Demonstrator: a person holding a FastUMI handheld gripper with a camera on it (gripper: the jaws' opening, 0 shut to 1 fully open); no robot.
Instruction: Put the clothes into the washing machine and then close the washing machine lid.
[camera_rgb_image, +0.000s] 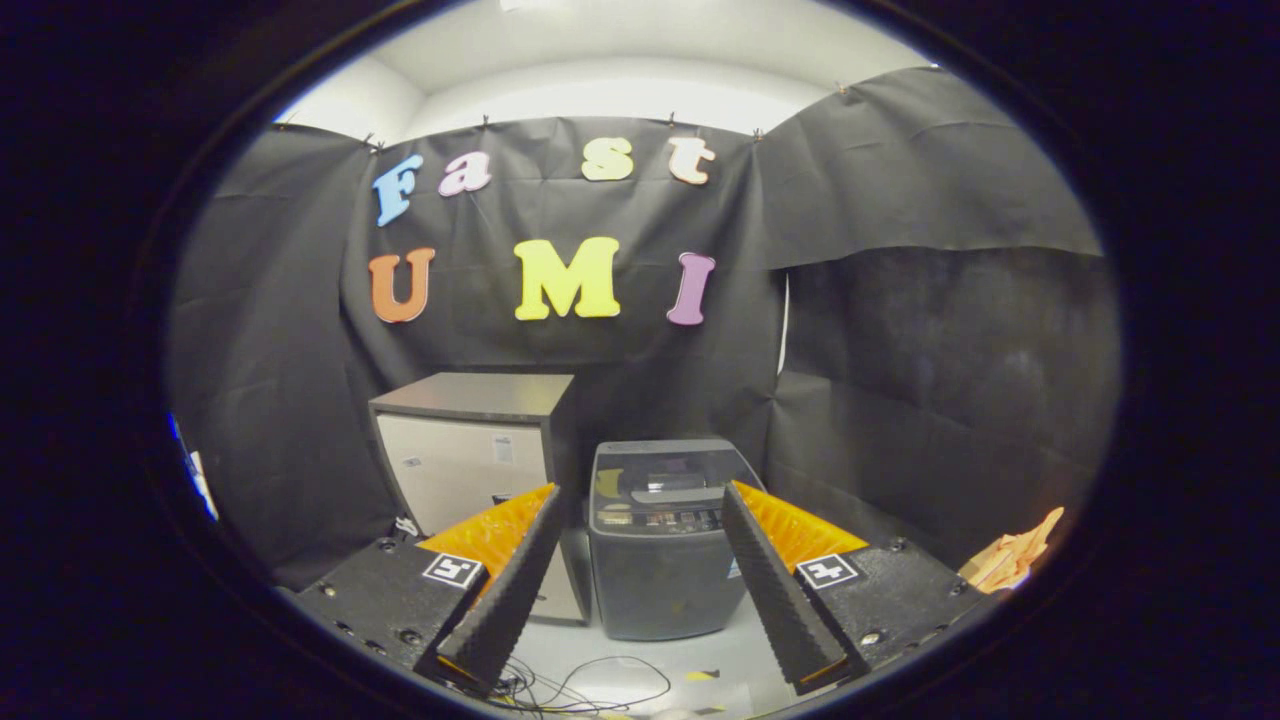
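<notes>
A small dark grey top-loading washing machine (660, 545) stands on the floor beyond my fingers, seen through the gap between them. Its lid (665, 475) lies flat and shut on top, with a control strip along the front edge. An orange cloth (1012, 558) lies bunched off to the right, beyond my right finger. My gripper (640, 505) is open wide, well short of the machine, with nothing between its two black-padded, orange-backed fingers (505, 590).
A beige cabinet (468, 450) with a dark top stands left of the washing machine, almost touching it. Loose black cables (575, 690) trail over the pale floor below my fingers. Black cloth walls close the booth behind and to both sides.
</notes>
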